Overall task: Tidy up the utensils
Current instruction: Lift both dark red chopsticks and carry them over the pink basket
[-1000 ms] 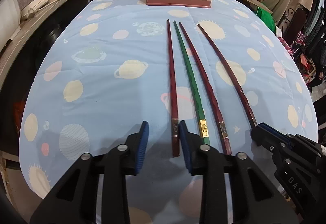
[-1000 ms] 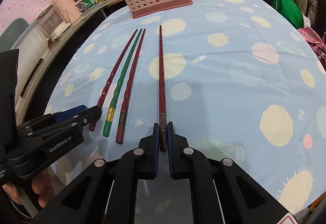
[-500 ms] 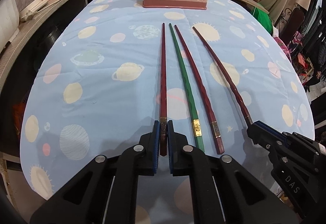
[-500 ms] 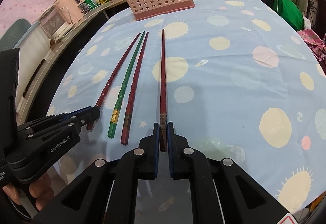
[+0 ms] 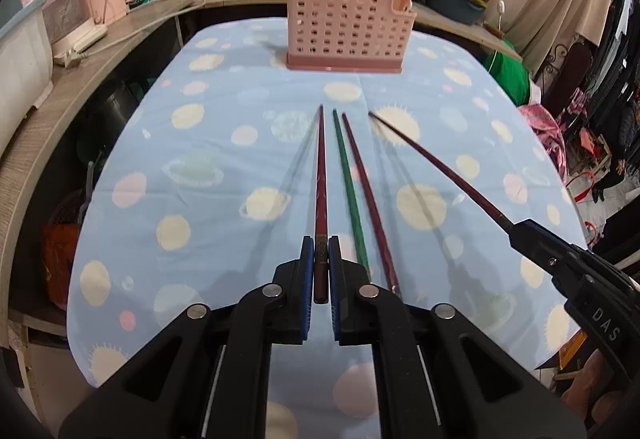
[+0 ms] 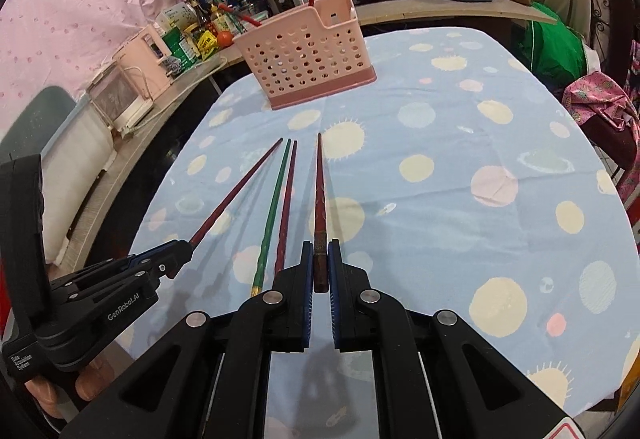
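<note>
The desk (image 5: 208,199), under a blue planet-print cloth, spreads out ahead of both sets of jaws. A pink perforated utensil basket (image 5: 344,29) stands at its far end, straight ahead of the left jaws, a few utensils standing in it. The left gripper (image 5: 321,259) has its jaws clamped on the butt of a dark red chopstick (image 5: 320,175) that points toward the basket. The right gripper (image 6: 320,261) likewise pinches another dark red chopstick (image 6: 319,195); both seem raised off the cloth, though blur makes that uncertain. Between the two sets of jaws, a green chopstick (image 5: 347,183) and a maroon chopstick (image 5: 368,195) lie side by side.
</note>
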